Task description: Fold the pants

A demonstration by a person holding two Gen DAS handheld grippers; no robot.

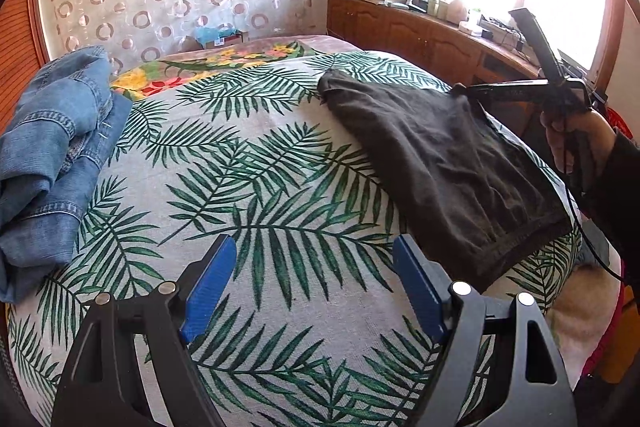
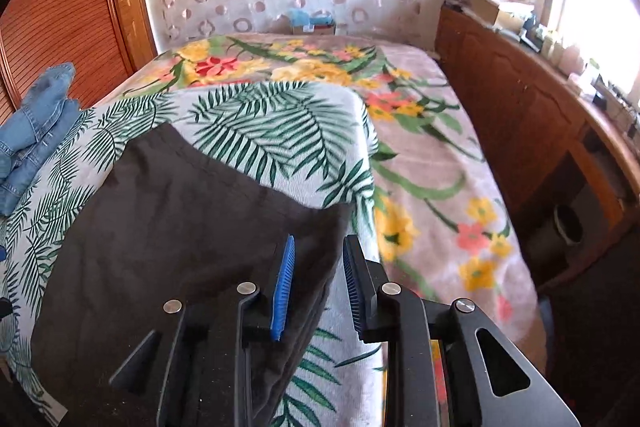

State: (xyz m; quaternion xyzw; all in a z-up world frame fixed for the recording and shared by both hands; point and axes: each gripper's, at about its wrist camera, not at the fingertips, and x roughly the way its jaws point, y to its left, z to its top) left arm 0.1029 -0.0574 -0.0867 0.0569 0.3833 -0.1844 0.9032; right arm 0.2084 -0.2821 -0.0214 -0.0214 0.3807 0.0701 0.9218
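The dark brown pants [image 1: 444, 163] lie folded flat on the palm-leaf sheet [image 1: 256, 163] at the right side of the bed. My left gripper [image 1: 314, 287] is open and empty above the sheet, left of the pants' near end. My right gripper [image 2: 318, 279] shows in the left wrist view [image 1: 464, 91] at the pants' far right corner. In the right wrist view its jaws stand partly apart with the edge of the pants [image 2: 192, 223] between them; the blue pads [image 2: 283, 287] do not press the cloth.
Crumpled blue jeans [image 1: 52, 155] lie at the bed's left edge. A floral blanket [image 2: 440, 163] covers the rest of the bed. A wooden cabinet [image 2: 520, 115] with clutter runs along the right under the window. A wooden louvred door [image 2: 60, 19] stands at the left.
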